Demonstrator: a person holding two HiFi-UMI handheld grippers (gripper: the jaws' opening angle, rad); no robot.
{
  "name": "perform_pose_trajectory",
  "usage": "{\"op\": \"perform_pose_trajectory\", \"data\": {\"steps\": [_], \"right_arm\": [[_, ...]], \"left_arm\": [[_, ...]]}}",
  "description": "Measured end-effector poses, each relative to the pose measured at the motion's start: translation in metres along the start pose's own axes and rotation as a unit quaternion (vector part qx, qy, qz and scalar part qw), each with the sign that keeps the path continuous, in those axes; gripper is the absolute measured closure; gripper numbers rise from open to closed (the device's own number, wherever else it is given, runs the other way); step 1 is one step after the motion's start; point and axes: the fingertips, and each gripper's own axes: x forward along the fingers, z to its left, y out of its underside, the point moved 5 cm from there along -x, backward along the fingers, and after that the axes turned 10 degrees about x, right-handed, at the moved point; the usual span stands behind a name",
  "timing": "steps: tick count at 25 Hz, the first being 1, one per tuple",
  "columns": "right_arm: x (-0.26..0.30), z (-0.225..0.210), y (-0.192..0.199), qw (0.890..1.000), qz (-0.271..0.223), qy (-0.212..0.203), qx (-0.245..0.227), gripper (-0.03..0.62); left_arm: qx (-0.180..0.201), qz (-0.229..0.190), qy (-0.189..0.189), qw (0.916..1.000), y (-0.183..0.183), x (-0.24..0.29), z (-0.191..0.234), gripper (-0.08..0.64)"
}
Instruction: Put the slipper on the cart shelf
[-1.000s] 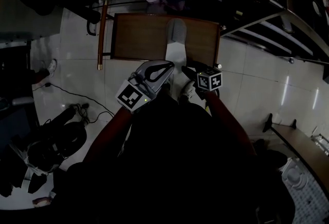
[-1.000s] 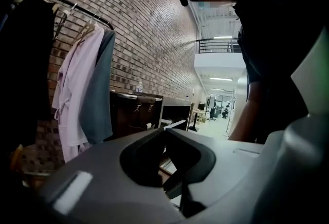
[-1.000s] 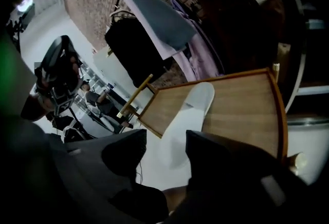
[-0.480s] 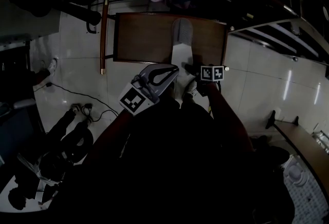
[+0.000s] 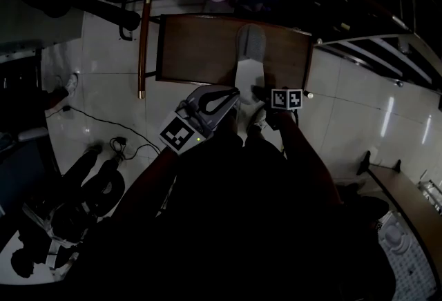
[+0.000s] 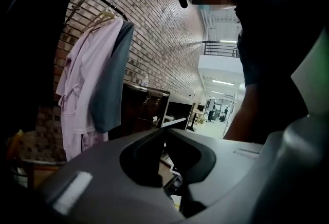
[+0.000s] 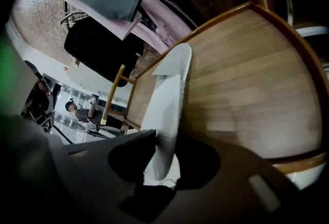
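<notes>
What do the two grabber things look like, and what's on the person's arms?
Both are grey with thick curved jaws: the left gripper and the right gripper. The left cube and right cube bear black-and-white square markers. The sleeves look dark reddish. The right jaws have just been closing, with the slipper between them.

right gripper (image 7: 162, 169) jaws just closed further on slipper (image 7: 167, 99) heel

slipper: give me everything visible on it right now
The slipper is pale white, flat-soled, looks like thin fabric or foam, with a grey toe band. It lies lengthwise on the wooden cart shelf, toe away from the person, heel past the near edge. The right tool appears to pinch the heel; its jaws have just been closing.
</notes>
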Motion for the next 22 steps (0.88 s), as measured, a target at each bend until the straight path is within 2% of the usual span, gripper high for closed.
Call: {"op": "perform_pose_trajectory", "data": {"steps": [6,15,22], "right_arm": [[-0.011,0.004,-0.002,0.999,-0.017,-0.026,0.016,0.523],[-0.05,0.021,-0.004,0.997,-0.058,-0.055,0.003,0.532],[-0.102,0.066,-0.007,0.988,-0.106,-0.102,-0.045,0.532]], "left_arm": [[-0.003,0.004,-0.002,1.0,0.004,-0.003,-0.001,0.548],[0.004,-0.004,0.003,1.0,-0.006,0.007,-0.013,0.548],[0.023,-0.02,0.002,0.9995,-0.023,0.013,-0.028,0.548]]}}
